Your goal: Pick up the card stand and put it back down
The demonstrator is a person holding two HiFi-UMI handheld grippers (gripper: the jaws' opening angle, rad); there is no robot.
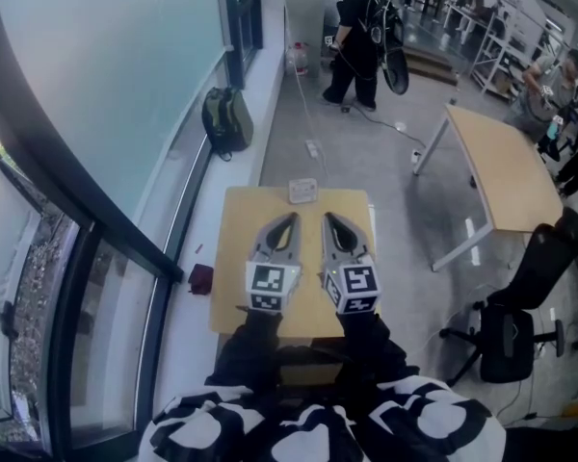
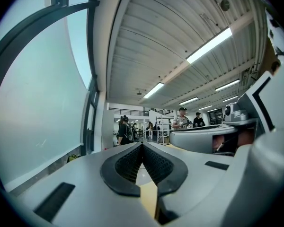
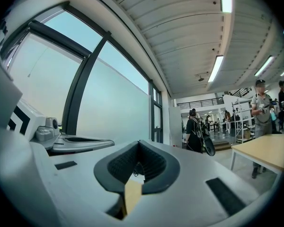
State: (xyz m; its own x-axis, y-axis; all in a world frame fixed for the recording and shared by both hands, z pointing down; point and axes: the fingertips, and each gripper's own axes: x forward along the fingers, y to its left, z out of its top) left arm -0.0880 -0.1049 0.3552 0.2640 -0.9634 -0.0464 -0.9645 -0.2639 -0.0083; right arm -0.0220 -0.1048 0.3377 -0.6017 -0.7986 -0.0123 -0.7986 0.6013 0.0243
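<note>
Small table [image 1: 233, 250]: card stand [image 1: 302, 191] at far edge; left gripper [image 1: 290, 218], right gripper [image 1: 329, 218] fingers together, empty.

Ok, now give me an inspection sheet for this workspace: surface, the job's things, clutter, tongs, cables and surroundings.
Surface: small wooden table, set close to the window side.
Job's things: card stand sits at the table's far edge, untouched.
Clutter: nothing seen on the table; a small dark red object lies just off its left edge.
Grippers: left tongs and right tongs are both shut and empty, side by side over the table, short of the stand.
Cables: a white cable runs along the floor to a power strip.
Surroundings: backpack by the window, second table, office chair, a person standing beyond.
</note>
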